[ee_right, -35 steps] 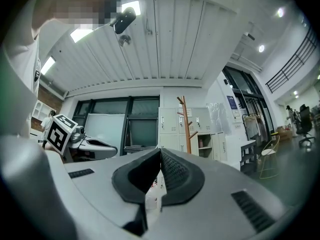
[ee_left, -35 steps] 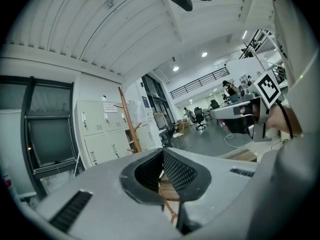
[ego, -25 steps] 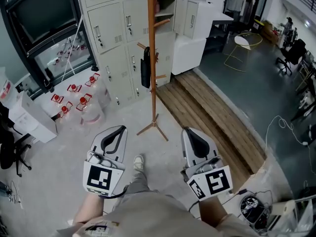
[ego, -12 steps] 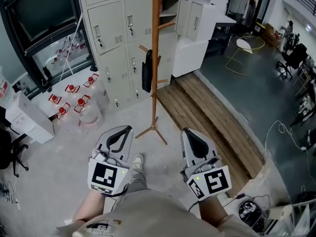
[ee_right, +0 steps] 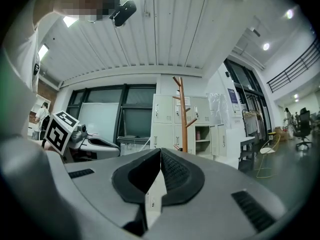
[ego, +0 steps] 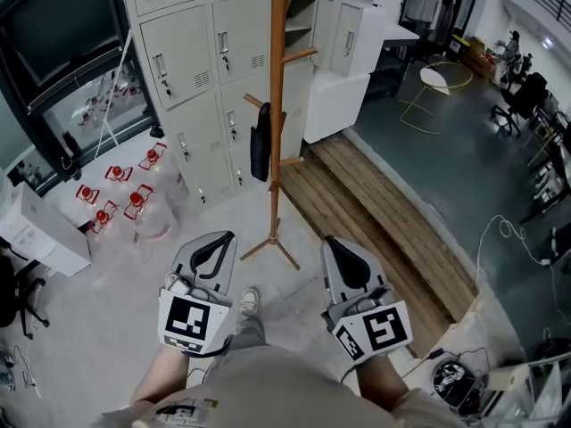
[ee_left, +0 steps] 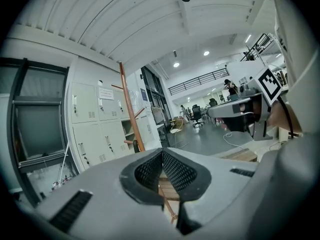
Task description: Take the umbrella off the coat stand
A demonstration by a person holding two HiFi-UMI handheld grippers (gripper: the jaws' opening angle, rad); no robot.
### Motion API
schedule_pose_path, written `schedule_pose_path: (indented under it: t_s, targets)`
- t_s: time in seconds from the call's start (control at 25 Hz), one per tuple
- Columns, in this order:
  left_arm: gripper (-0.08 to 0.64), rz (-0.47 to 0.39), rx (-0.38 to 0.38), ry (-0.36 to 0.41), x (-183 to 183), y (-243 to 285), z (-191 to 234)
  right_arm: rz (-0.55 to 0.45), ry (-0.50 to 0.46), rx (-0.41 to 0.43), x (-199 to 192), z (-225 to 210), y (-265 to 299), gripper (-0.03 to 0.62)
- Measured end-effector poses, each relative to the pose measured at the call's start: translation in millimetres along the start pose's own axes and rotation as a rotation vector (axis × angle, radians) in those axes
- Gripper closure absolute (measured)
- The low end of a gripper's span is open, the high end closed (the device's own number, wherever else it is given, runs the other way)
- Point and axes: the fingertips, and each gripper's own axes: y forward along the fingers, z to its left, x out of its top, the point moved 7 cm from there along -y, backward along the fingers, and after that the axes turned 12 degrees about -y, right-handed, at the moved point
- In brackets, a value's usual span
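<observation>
Far left, a cluster of red-capped bottles (ego: 116, 199) sits on the floor (ego: 80, 328), just in front of the pale lockers (ego: 178, 61) that line the back wall.

Moving in, here are the left tongs (ego: 219, 239), held low over the floor and pointing ahead. In the left gripper view the left tongs (ee_left: 162, 151) are closed, pad tips pressed together, nothing gripped. Just right of them, a shoe (ego: 251, 301) shows on the floor.

Now the prize: the umbrella (ego: 260, 141), black and folded, hangs upright on the left side of the stand (ego: 277, 105), close against the pole and partway up it. The stand's feet are splayed on the floor ahead of the gap between the two tongs. The umbrella is well clear of both; neither touches it.

On to the right tongs (ego: 337, 243), level with their partner and also pointing ahead. In the right gripper view the right tongs (ee_right: 160, 151) are closed too, tips meeting, empty, with the stand (ee_right: 183, 114) straight beyond them.

Further right, wooden boards (ego: 375, 212) run back along the floor, and a light chair (ego: 437, 83) stands far off.
</observation>
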Motion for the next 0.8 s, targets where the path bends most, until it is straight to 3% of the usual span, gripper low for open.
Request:
schedule_pose_path:
  t_s: [0.8]
  targets:
    - [0.551, -0.019, -0.115, -0.066, 9.0, 134.1, 179.2, 0.063, 0.001, -0.076, -1.2, -30.2, 202.8, 0.584]
